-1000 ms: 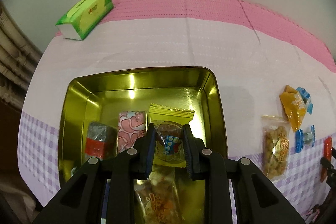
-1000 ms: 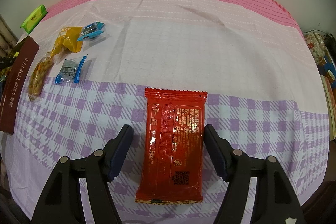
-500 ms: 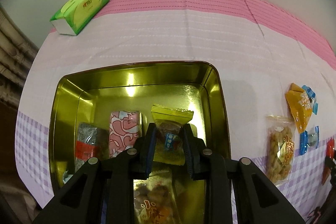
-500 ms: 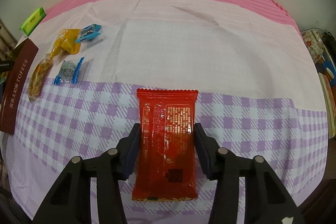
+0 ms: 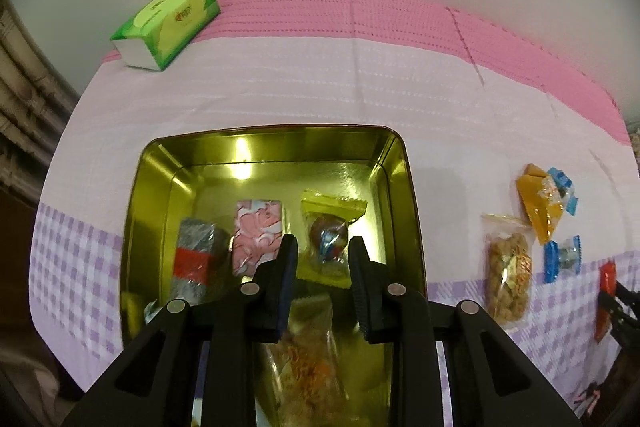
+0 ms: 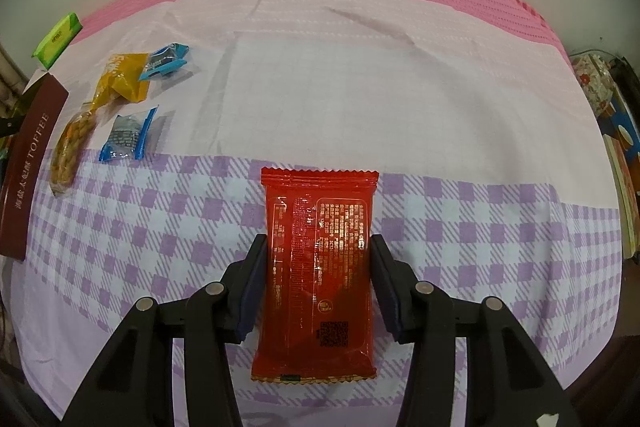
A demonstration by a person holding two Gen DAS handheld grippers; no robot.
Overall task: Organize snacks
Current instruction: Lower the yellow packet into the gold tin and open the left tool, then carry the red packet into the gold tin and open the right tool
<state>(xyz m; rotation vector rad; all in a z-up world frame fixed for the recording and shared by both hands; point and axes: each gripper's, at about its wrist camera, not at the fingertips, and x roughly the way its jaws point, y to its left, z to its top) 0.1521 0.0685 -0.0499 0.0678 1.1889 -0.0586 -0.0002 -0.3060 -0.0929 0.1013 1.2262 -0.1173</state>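
A gold tin (image 5: 280, 131) holds a yellow packet (image 5: 332, 223), a pink packet (image 5: 258, 231), a grey and red packet (image 5: 196, 255) and a clear bag of orange snacks (image 5: 304, 367). My left gripper (image 5: 323, 241) hovers over the tin with its jaws nearly together. The yellow packet lies on the tin floor below the fingertips, no longer lifted. On the purple check cloth lies a red packet (image 6: 320, 267). My right gripper (image 6: 318, 243) is shut on it, one pad against each long side.
Between tin and red packet lie a peanut bag (image 6: 70, 151), an orange packet (image 6: 120, 79) and two blue candies (image 6: 166, 61) (image 6: 128, 135). A green tissue pack (image 5: 168, 23) sits at the back left. The tin's maroon side (image 6: 28, 167) reads TOFFEE. Books (image 6: 612, 131) lie past the table's right edge.
The right jaws closed from wide apart onto the red packet's sides. The left gripper rose a little, and the yellow packet it pinched now lies lower in the tin.
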